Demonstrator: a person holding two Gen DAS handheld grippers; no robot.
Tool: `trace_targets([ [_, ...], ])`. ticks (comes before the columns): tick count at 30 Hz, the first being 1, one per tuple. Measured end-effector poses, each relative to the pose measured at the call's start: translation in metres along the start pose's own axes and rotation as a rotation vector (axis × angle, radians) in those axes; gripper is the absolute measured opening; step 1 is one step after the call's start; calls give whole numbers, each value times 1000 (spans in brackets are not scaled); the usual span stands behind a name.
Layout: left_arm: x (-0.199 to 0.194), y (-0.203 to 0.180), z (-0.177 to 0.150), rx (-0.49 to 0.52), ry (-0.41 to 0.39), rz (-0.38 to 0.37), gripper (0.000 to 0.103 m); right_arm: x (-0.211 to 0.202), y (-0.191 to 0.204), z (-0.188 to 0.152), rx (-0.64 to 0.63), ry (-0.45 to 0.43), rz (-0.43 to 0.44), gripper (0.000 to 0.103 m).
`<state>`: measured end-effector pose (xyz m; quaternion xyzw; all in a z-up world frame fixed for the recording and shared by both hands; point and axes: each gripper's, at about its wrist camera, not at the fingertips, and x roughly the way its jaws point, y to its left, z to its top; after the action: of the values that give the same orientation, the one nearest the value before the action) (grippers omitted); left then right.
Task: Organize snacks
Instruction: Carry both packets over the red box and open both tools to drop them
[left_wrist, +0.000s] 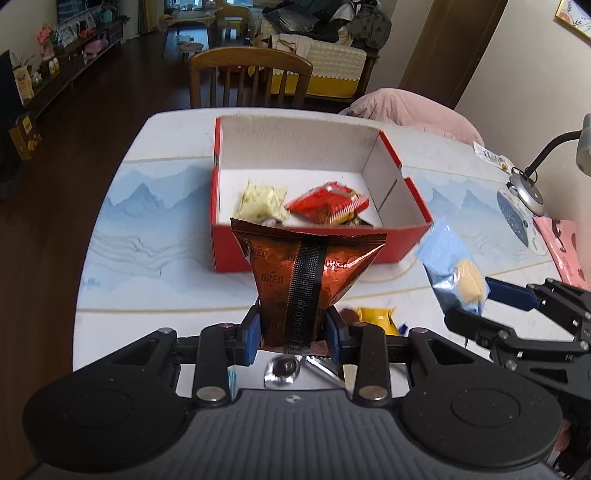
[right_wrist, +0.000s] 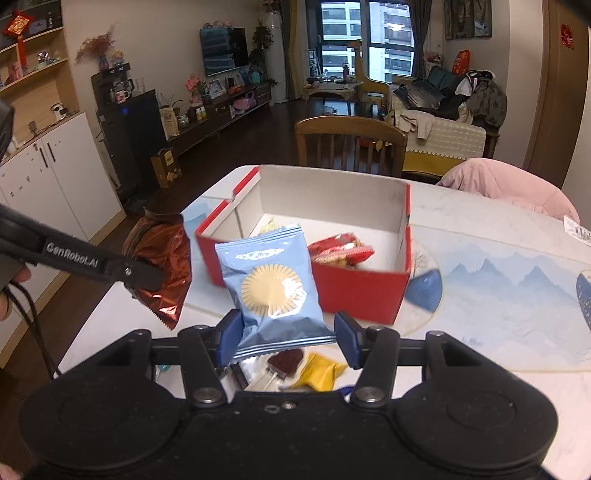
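Left fingers: your left gripper (left_wrist: 293, 328) is clamped on the lower end of a copper Oreo packet (left_wrist: 306, 273), blue pads pressing both sides, low in the frame's centre.
Oreo packet: it stands upright above the fingers, its top edge overlapping the near wall of the red box (left_wrist: 317, 251); in the right wrist view it hangs at mid-left (right_wrist: 162, 262).
Right fingers: your right gripper (right_wrist: 290, 336) holds a blue packet (right_wrist: 273, 284) with a yellow sun print; the left pad presses its lower corner, the right pad stands just beside its crimped edge.
Blue packet: lifted in front of the box (right_wrist: 362, 291), centre frame; seen at the right edge in the left view (left_wrist: 452, 273).
Box contents: a pale yellow packet (left_wrist: 262, 201) and a red packet (left_wrist: 328, 203) lie on the white floor.
Table: under your right fingers lie a brown lollipop (right_wrist: 284, 363) and a yellow wrapper (right_wrist: 319, 373) on the table (right_wrist: 498, 314).
Beyond: a wooden chair (left_wrist: 251, 77) stands behind the table, top centre.
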<state>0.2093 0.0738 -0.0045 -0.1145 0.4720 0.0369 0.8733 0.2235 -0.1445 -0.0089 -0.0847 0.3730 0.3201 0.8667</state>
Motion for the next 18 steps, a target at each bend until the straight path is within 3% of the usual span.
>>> trace_targets([
  [18,48,-7,84,-42,19,63,34,59,-52,66,42,10,-65,54],
])
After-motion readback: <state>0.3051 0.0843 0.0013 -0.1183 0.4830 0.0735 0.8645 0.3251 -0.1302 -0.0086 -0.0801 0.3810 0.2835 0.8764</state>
